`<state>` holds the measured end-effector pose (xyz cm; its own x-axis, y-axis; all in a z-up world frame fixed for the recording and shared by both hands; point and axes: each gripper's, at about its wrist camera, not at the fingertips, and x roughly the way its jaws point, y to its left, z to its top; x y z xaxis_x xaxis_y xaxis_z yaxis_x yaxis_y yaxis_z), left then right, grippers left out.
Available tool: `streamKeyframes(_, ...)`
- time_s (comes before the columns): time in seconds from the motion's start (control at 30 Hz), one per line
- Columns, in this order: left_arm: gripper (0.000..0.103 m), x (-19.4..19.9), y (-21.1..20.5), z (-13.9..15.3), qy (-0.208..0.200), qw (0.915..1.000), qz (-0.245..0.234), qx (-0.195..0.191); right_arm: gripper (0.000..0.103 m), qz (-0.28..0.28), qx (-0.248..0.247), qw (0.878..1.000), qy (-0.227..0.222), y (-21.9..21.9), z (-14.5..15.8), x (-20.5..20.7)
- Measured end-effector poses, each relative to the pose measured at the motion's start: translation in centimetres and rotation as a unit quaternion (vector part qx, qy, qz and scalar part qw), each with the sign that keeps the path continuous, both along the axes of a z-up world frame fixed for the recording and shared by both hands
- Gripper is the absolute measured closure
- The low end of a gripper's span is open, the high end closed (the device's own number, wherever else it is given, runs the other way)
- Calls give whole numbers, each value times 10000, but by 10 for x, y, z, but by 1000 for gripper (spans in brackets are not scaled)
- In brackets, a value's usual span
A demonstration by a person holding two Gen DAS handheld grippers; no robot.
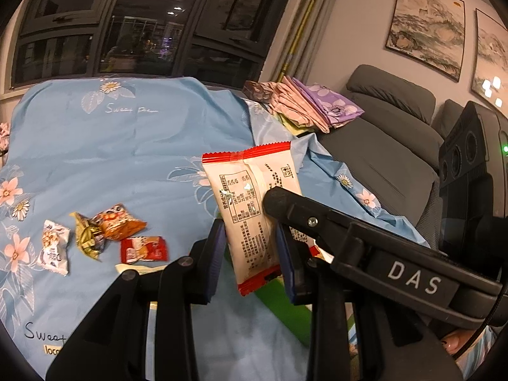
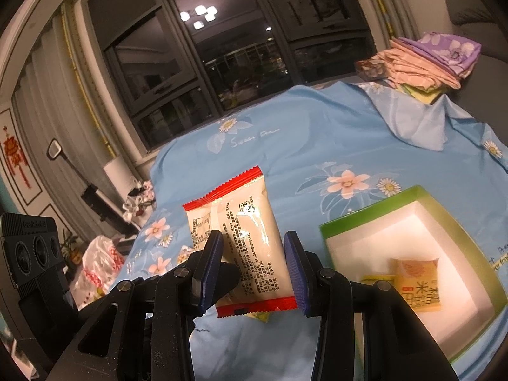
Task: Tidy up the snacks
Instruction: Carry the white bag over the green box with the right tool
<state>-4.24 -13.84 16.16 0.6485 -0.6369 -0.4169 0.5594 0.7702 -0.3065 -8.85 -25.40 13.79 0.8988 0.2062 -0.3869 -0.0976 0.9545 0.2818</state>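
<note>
A white snack packet with red ends [image 1: 250,209] is held upright above the blue flowered cloth [image 1: 127,146]. My left gripper [image 1: 250,247] is shut on its lower half. My right gripper [image 2: 252,270] also grips the same packet [image 2: 244,238], and its black finger [image 1: 285,203] crosses the left wrist view. Several small wrapped snacks lie on the cloth at the left: a white one [image 1: 54,250], a green-gold one [image 1: 87,235], an orange one [image 1: 119,225] and a red one [image 1: 144,249]. A green-rimmed white box [image 2: 365,219] at the right holds a yellow packet [image 2: 417,282].
Folded cloths in pink and purple [image 1: 312,104] lie stacked at the far right corner of the table. A grey sofa [image 1: 390,146] stands to the right. A window [image 1: 143,31] is behind the table. A plastic bag [image 2: 101,260] sits off the left edge.
</note>
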Motion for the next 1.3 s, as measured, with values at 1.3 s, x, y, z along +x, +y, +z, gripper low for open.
streamKeyframes(1.3,72,13,-134,-28,742,9887,-1270,301,60,-1381,576,9866,644,-130,-25,-14)
